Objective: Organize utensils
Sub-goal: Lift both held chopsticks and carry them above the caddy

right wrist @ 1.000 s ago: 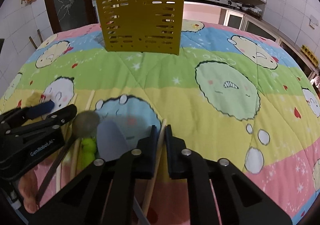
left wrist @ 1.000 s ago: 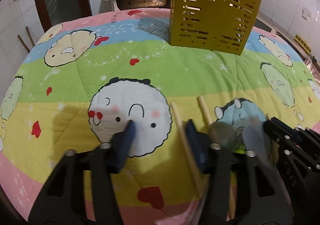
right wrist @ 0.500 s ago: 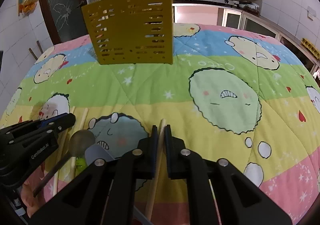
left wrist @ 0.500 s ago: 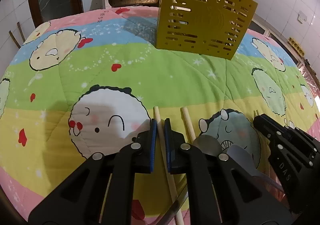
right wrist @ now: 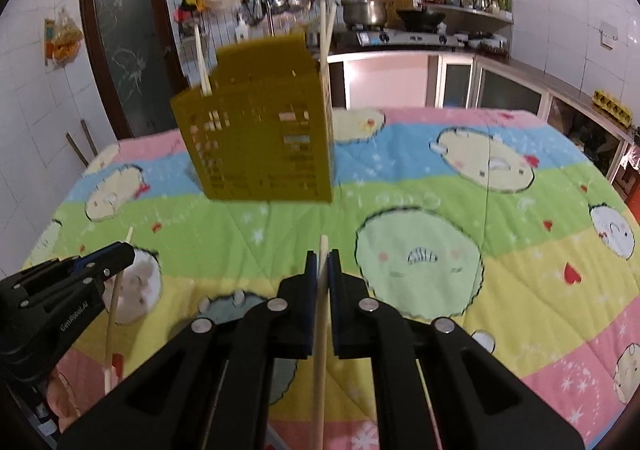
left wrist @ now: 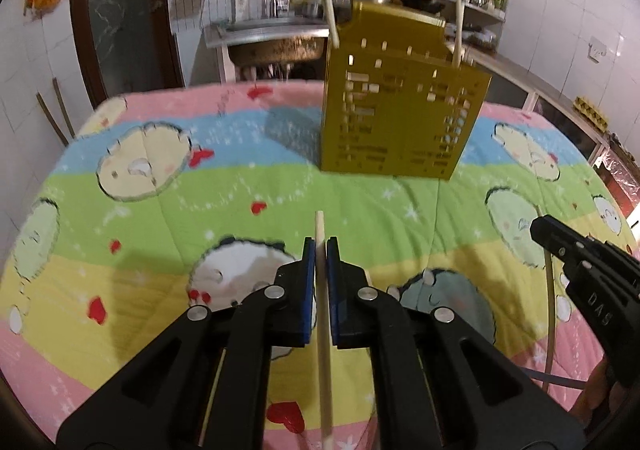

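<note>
Both your grippers point forward and tilt down over the cartoon-printed quilt point(left wrist: 168, 217) covering the surface. Your left gripper point(left wrist: 321, 246) has its blue-padded fingers point(left wrist: 307, 290) just closed narrow on a pale wooden chopstick point(left wrist: 323, 330), whose tip pokes out toward 12 o'clock. Your right gripper point(right wrist: 323, 256) likewise clamps a second chopstick point(right wrist: 320, 370) between nearly closed fingers point(right wrist: 335, 290). The yellow slotted utensil holder point(left wrist: 396, 113) stands on the quilt at 12 o'clock, well apart, with chopsticks already upright inside.
</note>
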`<state>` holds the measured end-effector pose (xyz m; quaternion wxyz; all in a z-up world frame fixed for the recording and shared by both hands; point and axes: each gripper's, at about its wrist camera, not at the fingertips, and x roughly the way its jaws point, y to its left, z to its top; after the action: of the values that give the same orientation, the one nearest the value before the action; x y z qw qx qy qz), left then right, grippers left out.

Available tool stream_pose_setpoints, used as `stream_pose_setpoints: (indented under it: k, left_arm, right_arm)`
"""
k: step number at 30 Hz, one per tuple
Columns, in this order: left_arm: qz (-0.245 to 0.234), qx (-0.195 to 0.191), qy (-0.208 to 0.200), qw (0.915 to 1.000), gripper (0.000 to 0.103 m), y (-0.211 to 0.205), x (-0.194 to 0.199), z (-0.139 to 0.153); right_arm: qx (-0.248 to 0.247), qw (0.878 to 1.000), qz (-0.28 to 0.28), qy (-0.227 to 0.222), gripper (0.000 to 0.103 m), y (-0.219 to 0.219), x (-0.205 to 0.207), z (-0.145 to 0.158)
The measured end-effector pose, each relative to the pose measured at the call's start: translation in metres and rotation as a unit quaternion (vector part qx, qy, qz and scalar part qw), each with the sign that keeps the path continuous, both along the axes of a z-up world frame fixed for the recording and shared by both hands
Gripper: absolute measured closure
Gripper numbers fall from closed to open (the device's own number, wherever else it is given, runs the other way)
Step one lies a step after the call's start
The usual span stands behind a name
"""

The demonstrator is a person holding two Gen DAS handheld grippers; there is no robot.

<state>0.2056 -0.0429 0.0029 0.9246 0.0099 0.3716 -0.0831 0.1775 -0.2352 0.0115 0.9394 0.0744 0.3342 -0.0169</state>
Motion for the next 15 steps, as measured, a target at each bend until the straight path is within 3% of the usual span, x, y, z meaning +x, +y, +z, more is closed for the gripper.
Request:
stream_pose_setpoints:
  k: [9,15]
  left_arm:
    - [0.0,-0.012,-0.079,0.9968,0.099,-0.001,-0.016,0.048]
    - [-0.006,-0.008,-0.124,0.9922,0.099,-0.006,-0.03,0.065]
  right_arm:
    - [0.0,0.998,-0.006,-0.062,0.097,-0.01,-0.012,0.038]
    - [0.005,0.995,-0.017,-0.1,0.097,-0.018,-0.018,0.054]
